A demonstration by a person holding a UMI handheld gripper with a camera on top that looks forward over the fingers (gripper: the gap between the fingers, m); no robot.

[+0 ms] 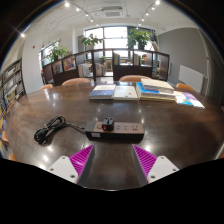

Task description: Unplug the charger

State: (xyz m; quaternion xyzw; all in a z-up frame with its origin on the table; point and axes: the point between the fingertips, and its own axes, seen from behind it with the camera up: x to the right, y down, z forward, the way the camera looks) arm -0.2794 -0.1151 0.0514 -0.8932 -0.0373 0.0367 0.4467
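A white power strip (pixel 122 128) lies on the dark wooden table (pixel 60 105), a little beyond my fingers. A black charger (pixel 107 124) is plugged into its left end. A black cable (pixel 55 129) runs from there to the left in loose coils. My gripper (pixel 113 158) is open and empty, with the purple pads (pixel 83 156) wide apart. The strip and charger sit ahead of the gap between the fingers, not touched by them.
Open books and magazines (pixel 127 92) lie on the far side of the table, more to the right (pixel 188 99). Chairs (pixel 132 78) stand behind the table. Shelves (pixel 10 85) line the left wall, with plants and windows at the back.
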